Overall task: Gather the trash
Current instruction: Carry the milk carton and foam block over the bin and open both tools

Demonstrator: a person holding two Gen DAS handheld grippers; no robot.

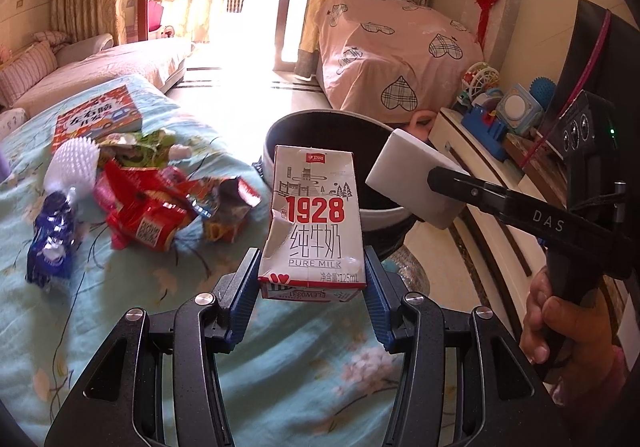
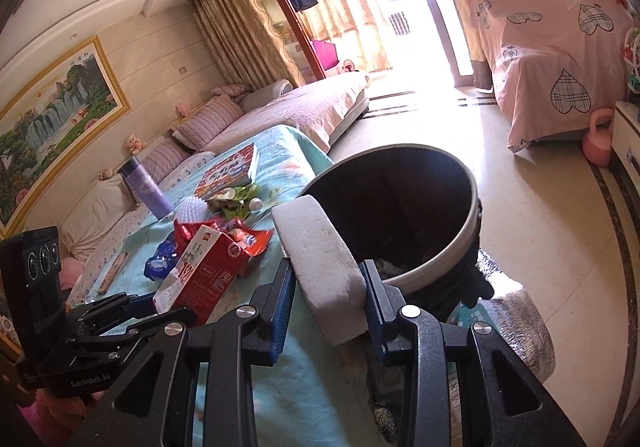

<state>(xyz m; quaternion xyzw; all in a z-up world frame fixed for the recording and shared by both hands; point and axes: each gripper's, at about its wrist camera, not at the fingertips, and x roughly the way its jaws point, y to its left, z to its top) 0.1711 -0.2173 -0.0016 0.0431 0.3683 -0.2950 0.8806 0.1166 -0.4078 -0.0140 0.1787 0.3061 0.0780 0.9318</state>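
Left wrist view: blue-padded jaws of the left gripper (image 1: 312, 283) stand partly closed and clamp a dented white-and-red milk carton (image 1: 314, 223) by its lower end, the carton upright above a surface spread with a light-blue floral cloth (image 1: 280, 379). Beyond the carton stands a dark round trash bin (image 1: 384, 215) with a pale rim. To the left, crumpled wrappers (image 1: 148, 207) lie in a heap on the cloth, near a white spiky ball (image 1: 74, 159) and a book (image 1: 98, 119). At right, the right gripper (image 1: 430, 177), held by a hand (image 1: 568, 335), carries a white foam block (image 1: 416, 177) over the bin's rim. Right wrist view: jaws of the right gripper (image 2: 330, 297) are partly closed on the foam block (image 2: 320, 251), which tilts toward the trash bin (image 2: 448, 259) just beyond it. At lower left, the left gripper (image 2: 154, 305) holds the milk carton (image 2: 204, 271), red side showing, in front of the wrappers (image 2: 232, 235) on the cloth (image 2: 300, 387).
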